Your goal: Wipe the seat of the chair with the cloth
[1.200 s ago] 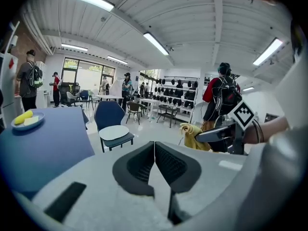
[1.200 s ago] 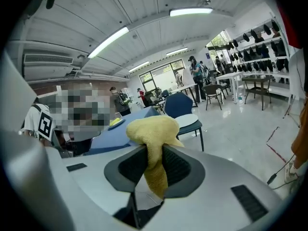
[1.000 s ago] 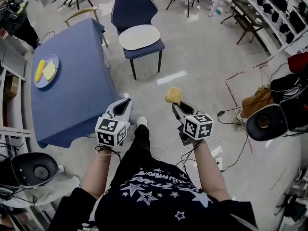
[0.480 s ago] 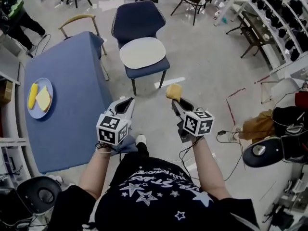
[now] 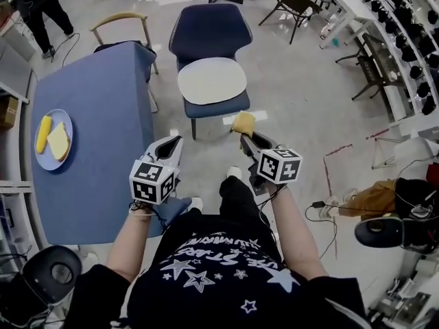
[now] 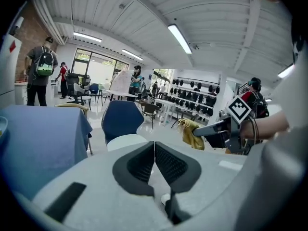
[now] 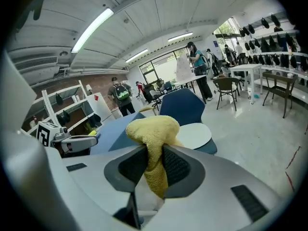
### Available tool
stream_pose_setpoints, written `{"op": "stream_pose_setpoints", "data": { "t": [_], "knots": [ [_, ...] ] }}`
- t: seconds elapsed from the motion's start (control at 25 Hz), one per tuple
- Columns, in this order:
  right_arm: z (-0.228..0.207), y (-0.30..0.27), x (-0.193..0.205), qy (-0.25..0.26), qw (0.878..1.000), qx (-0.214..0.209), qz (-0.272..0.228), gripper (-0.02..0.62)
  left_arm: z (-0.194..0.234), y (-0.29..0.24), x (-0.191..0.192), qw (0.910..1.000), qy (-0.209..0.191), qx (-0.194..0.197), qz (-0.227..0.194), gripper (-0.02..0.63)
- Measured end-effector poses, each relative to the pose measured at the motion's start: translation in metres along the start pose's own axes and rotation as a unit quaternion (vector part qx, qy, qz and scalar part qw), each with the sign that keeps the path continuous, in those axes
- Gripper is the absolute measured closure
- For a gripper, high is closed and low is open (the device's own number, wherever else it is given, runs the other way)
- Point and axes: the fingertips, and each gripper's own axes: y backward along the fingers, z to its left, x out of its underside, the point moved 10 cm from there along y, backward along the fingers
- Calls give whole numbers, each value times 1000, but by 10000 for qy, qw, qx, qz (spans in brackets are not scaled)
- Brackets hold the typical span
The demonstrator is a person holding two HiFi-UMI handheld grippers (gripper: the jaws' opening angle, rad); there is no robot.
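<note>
A dark blue chair (image 5: 209, 33) with a white oval seat pad (image 5: 212, 81) stands on the floor ahead of me. Both grippers hover short of its front edge. My right gripper (image 5: 243, 134) is shut on a yellow cloth (image 5: 243, 123), which bunches above the jaws in the right gripper view as a yellow cloth (image 7: 153, 134). My left gripper (image 5: 174, 141) is shut with nothing between its jaws, which touch in the left gripper view (image 6: 154, 162). The chair (image 6: 120, 119) and the cloth (image 6: 191, 133) both show there too, and the chair (image 7: 185, 107) lies beyond the right jaws.
A table with a blue cover (image 5: 103, 136) runs along my left, carrying a plate (image 5: 42, 156) of yellow food. A wooden-armed chair (image 5: 120, 26) stands behind it. More chairs and white desks (image 5: 343, 5) are at the back right. Cables and bags (image 5: 384, 197) lie on the floor at right.
The chair and table have drawn closer and lower in the head view as I stepped forward. Both grippers keep their pose, the right still holding the cloth.
</note>
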Motion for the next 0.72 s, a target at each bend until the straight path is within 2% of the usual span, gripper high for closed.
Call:
{"op": "stream_pose_setpoints", "data": {
  "t": [0.12,0.28,0.52,0.72],
  "knots": [
    [-32,-31,-34,-39,9996,-249,111,500,9,-29,-23,9996,73,-287,24,584],
    [-70,-95,-67,146,9973,-650,321,500,29,-67,-34,9966,178,-796,86,584],
    [-149,-170,-126,493,9899,-1059,801,500,50,-157,-62,9858,461,-1582,323,584],
    [-207,-218,-156,899,9793,-1227,1339,500,60,-235,-83,9739,509,-2115,653,584]
  ]
}}
